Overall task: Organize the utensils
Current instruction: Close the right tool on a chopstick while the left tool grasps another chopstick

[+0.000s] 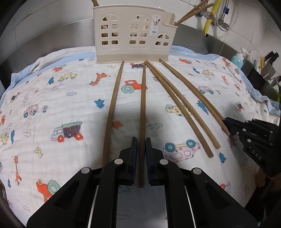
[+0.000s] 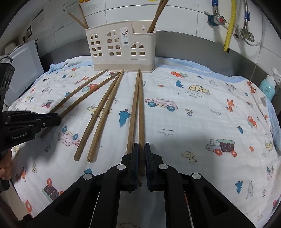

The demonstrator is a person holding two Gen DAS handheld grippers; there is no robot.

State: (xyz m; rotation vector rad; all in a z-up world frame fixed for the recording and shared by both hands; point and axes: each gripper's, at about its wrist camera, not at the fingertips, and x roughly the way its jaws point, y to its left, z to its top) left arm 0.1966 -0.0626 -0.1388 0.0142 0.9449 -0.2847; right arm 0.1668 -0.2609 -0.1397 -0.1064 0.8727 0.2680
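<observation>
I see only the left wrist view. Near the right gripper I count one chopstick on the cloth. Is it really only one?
Observer: No, two lie side by side. The right gripper has the right-hand chopstick between its fingers; the other chopstick lies just outside them.
Operator: How many stand in the holder's left compartment?
Observer: The holder has two leaning chopsticks there, fanned apart.
Operator: Is anything beyond the left edge of the cloth?
Observer: Yes, a white appliance stands past the cloth.
</observation>
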